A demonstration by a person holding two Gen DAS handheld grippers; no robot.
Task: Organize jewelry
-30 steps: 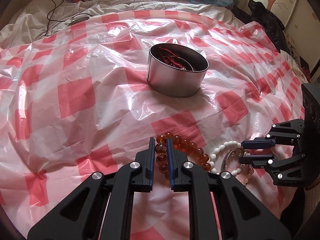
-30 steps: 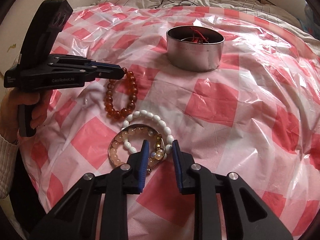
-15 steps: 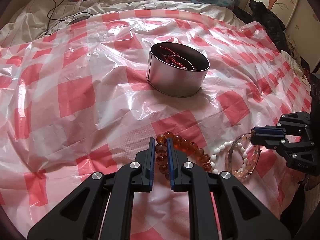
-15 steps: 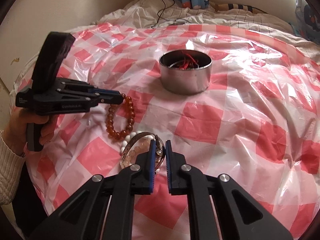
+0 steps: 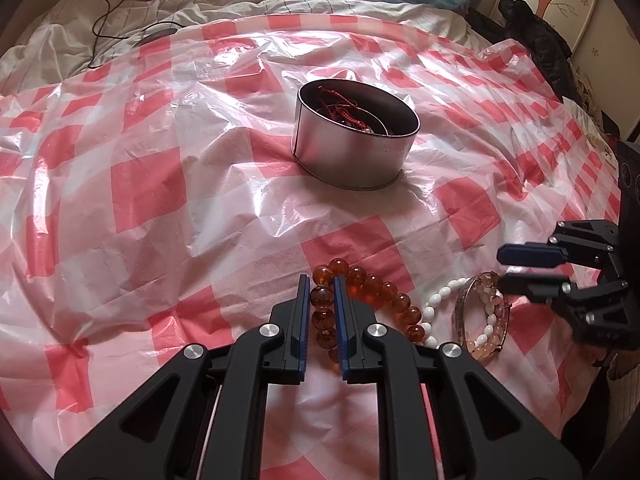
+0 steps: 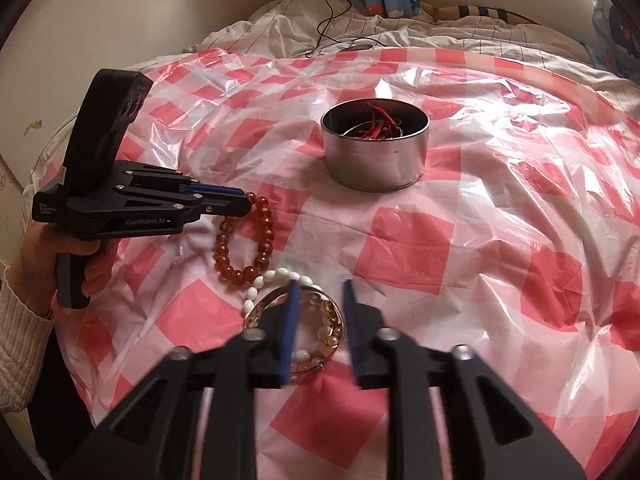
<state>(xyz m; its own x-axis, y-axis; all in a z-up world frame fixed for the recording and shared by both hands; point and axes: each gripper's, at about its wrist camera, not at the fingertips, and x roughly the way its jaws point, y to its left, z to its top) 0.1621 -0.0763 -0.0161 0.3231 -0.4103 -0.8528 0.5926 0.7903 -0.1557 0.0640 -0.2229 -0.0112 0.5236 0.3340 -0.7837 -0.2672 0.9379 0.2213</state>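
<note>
A: Where does the jewelry sit on the bed?

B: On a red-and-white checked plastic sheet (image 5: 160, 184) spread over the bed. An amber bead bracelet (image 6: 248, 240) lies nearest the left gripper (image 5: 322, 308). Just beside it lies a cluster: a white bead bracelet (image 6: 276, 280), a metal bangle (image 5: 464, 312) and a pale pink bead bracelet (image 5: 484, 344), overlapping one another.

A: And the left gripper?

B: Closed on the amber bead bracelet. Its blue-padded fingers (image 5: 304, 312) press one side of the bead loop between them, while the rest of the loop rests on the sheet. A hand (image 6: 44, 248) in a cream knit sleeve (image 6: 16, 344) holds its handle.

A: The right gripper?

B: The right gripper (image 6: 320, 312) hangs over the cluster with its jaws opening. Part of the metal bangle and the pale beads inside it show between the fingers, but the pads press on nothing.

A: Where is the container?

B: A round silver tin (image 5: 352, 148) stands farther up the sheet, well apart from the bracelets. Red cord jewelry (image 6: 380, 124) and a thin metal ring lie inside it.

A: Anything behind?

B: Rumpled striped bedding (image 6: 400, 36), with a black cable (image 5: 104, 12) trailing across it.
</note>
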